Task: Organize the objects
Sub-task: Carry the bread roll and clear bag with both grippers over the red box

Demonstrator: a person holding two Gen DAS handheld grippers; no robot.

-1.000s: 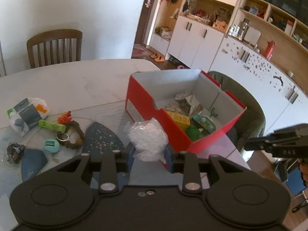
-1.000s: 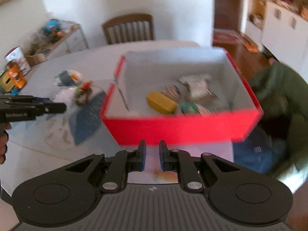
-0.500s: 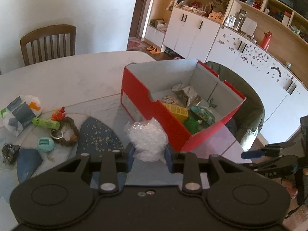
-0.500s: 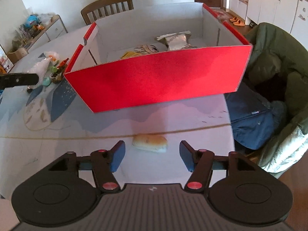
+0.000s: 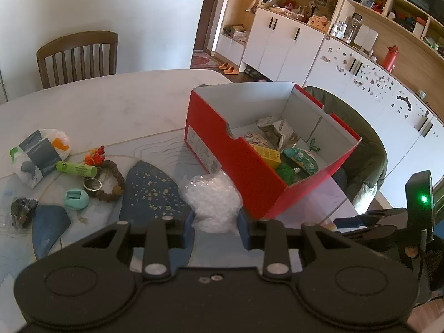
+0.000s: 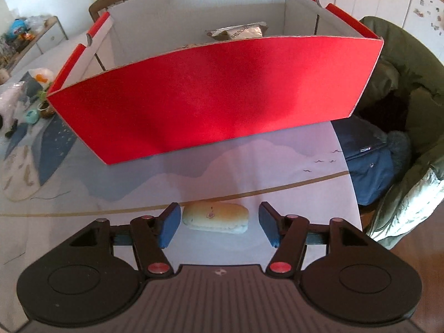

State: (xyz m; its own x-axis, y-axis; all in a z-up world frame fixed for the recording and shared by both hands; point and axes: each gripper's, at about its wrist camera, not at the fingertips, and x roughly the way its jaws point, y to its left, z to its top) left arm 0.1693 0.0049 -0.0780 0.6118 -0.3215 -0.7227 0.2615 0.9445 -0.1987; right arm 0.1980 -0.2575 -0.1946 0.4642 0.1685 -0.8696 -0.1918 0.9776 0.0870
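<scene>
One bread roll between wide jaws — one red box behind.

Bread roll flat on table; crumpled plastic wrap beside red box.

One red box, one bread roll, one clear plastic bag, one green tube, one bead bracelet, one wooden chair, two grippers.
</scene>
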